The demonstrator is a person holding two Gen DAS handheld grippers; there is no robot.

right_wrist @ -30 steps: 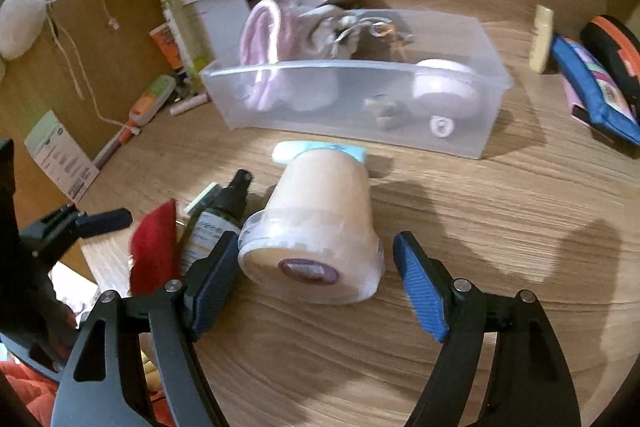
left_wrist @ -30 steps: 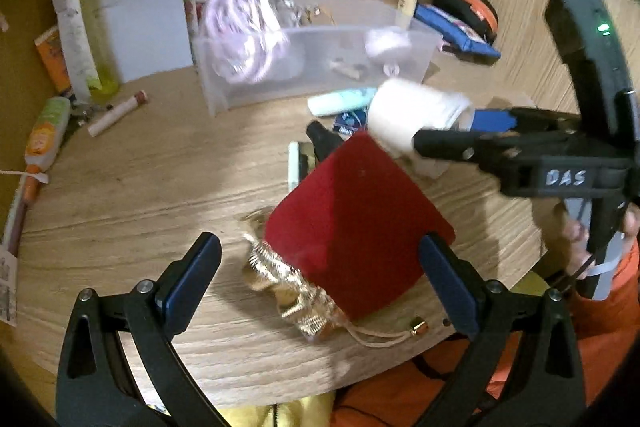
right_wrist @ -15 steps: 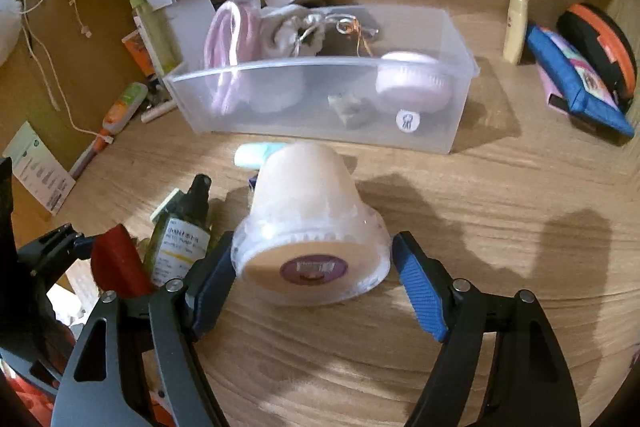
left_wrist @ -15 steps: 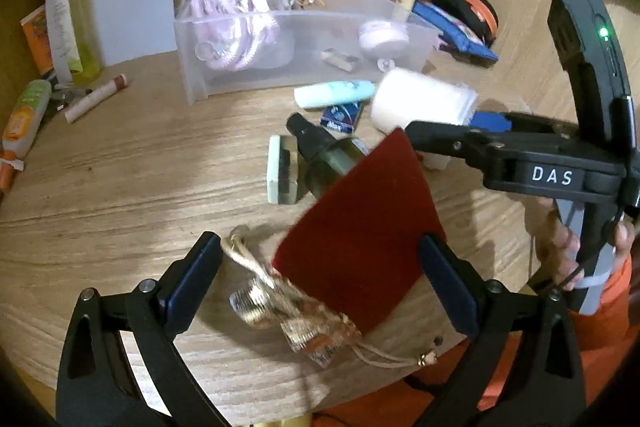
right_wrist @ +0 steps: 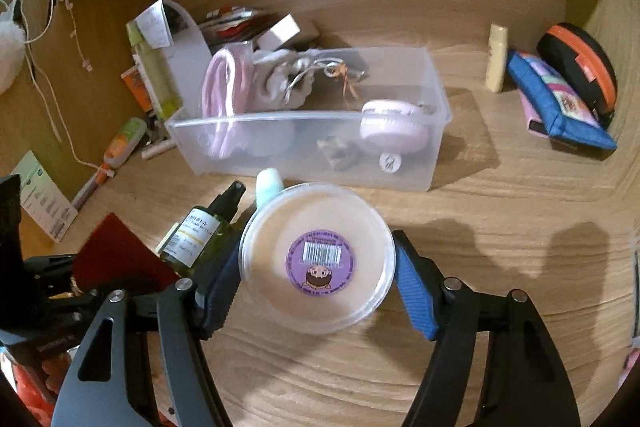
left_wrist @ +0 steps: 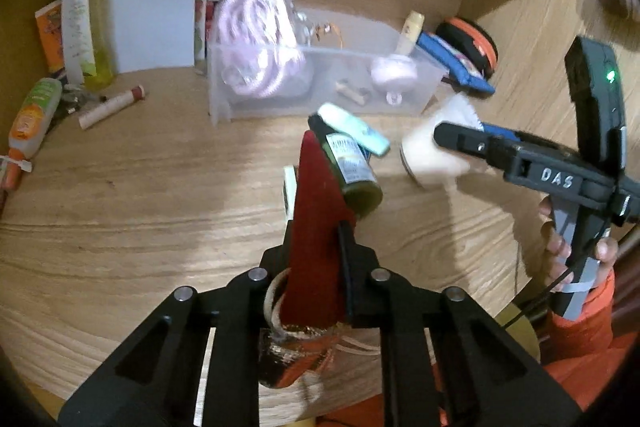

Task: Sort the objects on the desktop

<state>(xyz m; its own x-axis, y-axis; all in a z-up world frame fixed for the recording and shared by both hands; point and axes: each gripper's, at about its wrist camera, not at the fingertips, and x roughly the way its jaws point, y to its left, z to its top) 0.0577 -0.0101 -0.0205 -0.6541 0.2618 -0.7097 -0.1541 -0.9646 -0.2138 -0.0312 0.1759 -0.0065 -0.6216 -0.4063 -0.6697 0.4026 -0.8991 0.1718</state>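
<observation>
Already the left gripper [left_wrist: 316, 259] was closing on the red velvet pouch [left_wrist: 316, 223], its jaws pinching the soft cloth just above the gold drawstring neck [left_wrist: 296, 339], over the wooden desk [left_wrist: 140, 195]. Beside it, the right gripper [right_wrist: 316, 279] clasped a cream plastic tub [right_wrist: 316, 259] by its sides. I judged the pouch light and limp, best held near the gathered neck; the tub looked smooth and might slip.

My wooden desk [right_wrist: 500, 227], clear plastic bin [right_wrist: 434, 131] central, green spray bottle [right_wrist: 200, 235] before it, blue pouch [right_wrist: 560, 103] to its right
</observation>
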